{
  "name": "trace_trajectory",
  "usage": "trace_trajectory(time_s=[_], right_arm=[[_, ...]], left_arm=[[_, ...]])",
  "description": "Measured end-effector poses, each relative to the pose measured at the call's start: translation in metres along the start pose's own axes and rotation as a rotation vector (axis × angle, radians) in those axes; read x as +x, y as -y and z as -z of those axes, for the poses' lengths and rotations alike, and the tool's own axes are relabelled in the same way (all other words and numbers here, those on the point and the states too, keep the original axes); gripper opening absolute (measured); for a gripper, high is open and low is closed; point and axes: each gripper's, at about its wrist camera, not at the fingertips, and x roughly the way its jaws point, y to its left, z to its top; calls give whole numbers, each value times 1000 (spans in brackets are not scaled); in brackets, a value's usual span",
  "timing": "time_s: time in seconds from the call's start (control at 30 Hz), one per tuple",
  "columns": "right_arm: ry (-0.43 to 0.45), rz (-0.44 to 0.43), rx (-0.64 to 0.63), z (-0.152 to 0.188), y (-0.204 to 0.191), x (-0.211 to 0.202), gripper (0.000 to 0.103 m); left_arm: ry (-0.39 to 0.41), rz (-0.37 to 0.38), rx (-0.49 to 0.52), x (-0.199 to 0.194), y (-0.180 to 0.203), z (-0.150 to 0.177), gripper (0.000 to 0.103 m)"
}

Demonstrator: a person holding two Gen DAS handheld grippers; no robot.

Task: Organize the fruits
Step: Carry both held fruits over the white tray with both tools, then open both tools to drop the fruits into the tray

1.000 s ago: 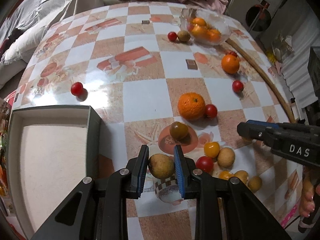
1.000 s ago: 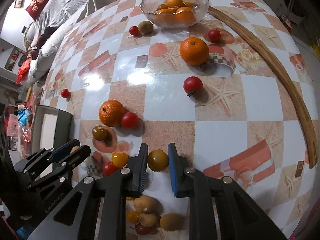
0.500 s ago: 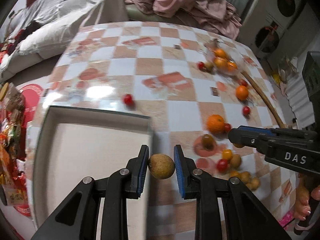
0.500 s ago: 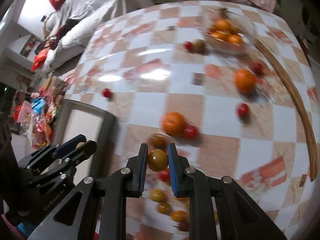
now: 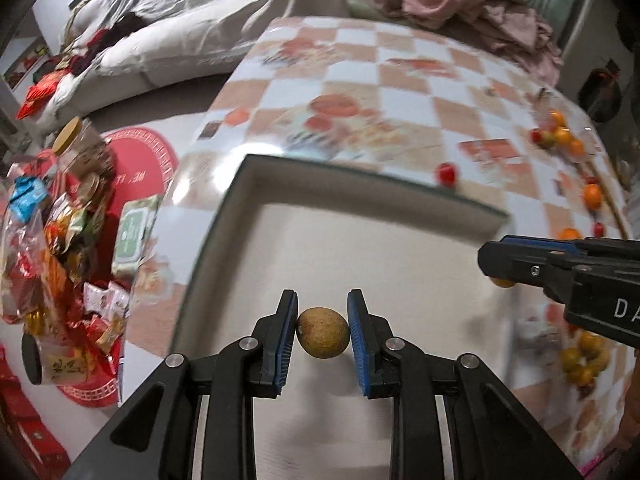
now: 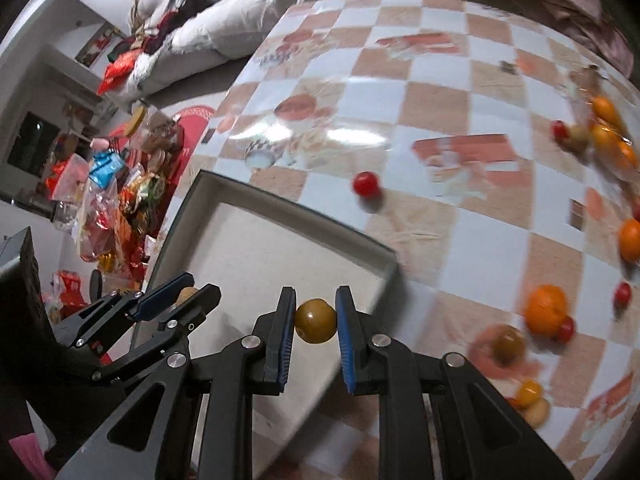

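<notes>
Two grippers hang over the shallow tray: the left gripper clamps a brown, rough-skinned fruit above the tray floor, and the right gripper pinches a yellow-brown tomato near the tray's right rim. Good practice is probably to lower each fruit close to the floor, well apart, before opening, so neither rolls toward the loose fruit on the checked tablecloth.

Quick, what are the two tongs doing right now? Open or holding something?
Left tongs: closed on a brownish-tan round fruit, above the tray.
Right tongs: closed on a yellow-brown cherry tomato.
</notes>
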Motion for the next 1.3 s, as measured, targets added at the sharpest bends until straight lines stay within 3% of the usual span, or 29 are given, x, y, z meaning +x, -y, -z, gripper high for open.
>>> trace_trajectory(time_s=[0.37,0.43,0.47,0.5,0.63,0.8,0.87,0.93,1.13,1.3], right_arm=[[-59,89,-47,-8,-17,49,23],[-70,101,-55,-8,-18,53,23],[-73,104,-59,-7,-18,54,25],[-75,105,-62,-7,-18,55,25],[-72,115,-81,-7,-22,54,50],[-47,104,-68,-8,-22,44,57],[-28,94,-69,-8,-23,35,70],[2,82,-61,-8,-22,21,76],[57,82,-2,-3,-3,-11,78],[79,123,80,19,39,-39,78]], left_arm=[[-32,-38,13,21,-16,6,29],[-38,-29,12,22,-17,6,49],[-30,-33,6,20,-18,6,75],[0,-44,4,16,-18,7,80],[-7,-45,25,16,-17,8,80],[-19,-39,4,16,-19,8,80],[-21,-40,6,12,-18,8,80],[-12,-36,18,6,-13,6,80],[23,-1,79,-18,18,2,80],[42,64,145,-34,65,0,80]])
